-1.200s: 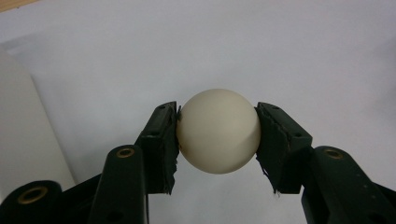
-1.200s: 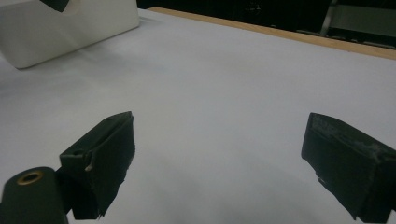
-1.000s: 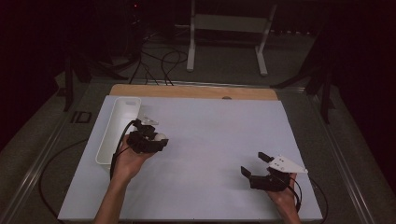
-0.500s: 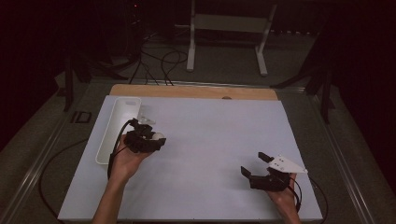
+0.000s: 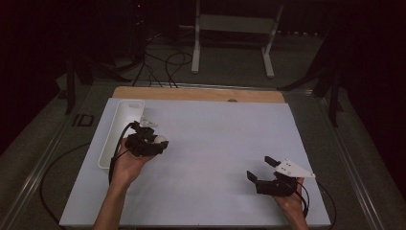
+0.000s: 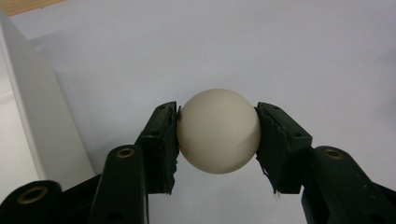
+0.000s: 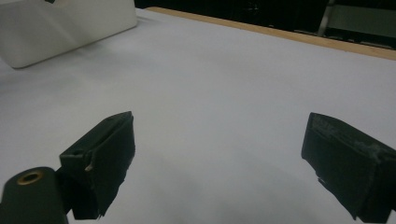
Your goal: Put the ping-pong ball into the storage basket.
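Ball (image 6: 218, 131): off-white sphere, smooth and matte, no seam or marking to be seen, so no long axis to reckon with. Held between the two jaws of the left gripper (image 6: 217, 140), one pad on each flank at about the widest girth; the pads are dark, rough-edged and slightly frayed. In the high view the ball (image 5: 161, 139) is a pale spot at the tip of the left gripper (image 5: 155, 143), over the mat and just right of the tray.

Tray (image 5: 122, 128): long, narrow, white, shallow-walled, hard and glossy, probably plastic. Long axis runs away from the person, along the mat's left edge. In the left gripper view its wall (image 6: 44, 116) stands close on the left of the jaws. Judged relation for the coming move: tray lies just left of the held ball, the left hand by far the nearer; a short sideways carry would bring the ball over the rim.

Right gripper (image 5: 262, 168): jaws spread wide, nothing between them, low over the mat near the right front corner, well apart from ball and tray.

Mat (image 5: 225, 139): pale, flat, matte sheet over a wood board (image 5: 201, 94).
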Motion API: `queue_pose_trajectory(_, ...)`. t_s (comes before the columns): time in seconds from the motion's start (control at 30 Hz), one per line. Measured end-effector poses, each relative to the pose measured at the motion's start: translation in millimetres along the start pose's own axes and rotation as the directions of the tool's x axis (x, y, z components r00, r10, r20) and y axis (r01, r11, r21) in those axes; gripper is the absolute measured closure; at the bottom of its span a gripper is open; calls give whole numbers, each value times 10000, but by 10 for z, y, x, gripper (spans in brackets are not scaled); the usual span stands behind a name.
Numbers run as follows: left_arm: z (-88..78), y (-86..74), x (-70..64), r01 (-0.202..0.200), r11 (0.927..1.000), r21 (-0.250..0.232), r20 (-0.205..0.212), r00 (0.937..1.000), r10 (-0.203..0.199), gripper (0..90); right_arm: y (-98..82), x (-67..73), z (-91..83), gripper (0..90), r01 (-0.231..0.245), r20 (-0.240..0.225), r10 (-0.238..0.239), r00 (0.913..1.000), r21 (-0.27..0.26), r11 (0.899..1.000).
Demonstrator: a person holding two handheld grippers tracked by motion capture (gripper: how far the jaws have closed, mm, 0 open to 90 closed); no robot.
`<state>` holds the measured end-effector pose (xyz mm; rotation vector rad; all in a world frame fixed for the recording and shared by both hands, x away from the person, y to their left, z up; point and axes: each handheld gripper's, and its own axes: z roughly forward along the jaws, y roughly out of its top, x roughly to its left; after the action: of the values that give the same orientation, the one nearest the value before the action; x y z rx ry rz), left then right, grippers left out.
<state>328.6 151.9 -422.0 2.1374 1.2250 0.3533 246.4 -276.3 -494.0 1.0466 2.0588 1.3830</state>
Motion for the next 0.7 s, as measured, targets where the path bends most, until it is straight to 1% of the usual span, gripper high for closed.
queue_pose_trajectory(0.37, -17, -4, 27, 143, 9999, -42, -81, 9999, -143, 513, -1, 0, 2, 94, -6, -10, 6, 10000, 12, 10000)
queue_pose_trajectory(0.7, -38, -13, 56, 187, 9998, -65, -199, 9996, -188, 513, -1, 0, 1, 95, -10, -9, 10, 10000, 2, 10000)
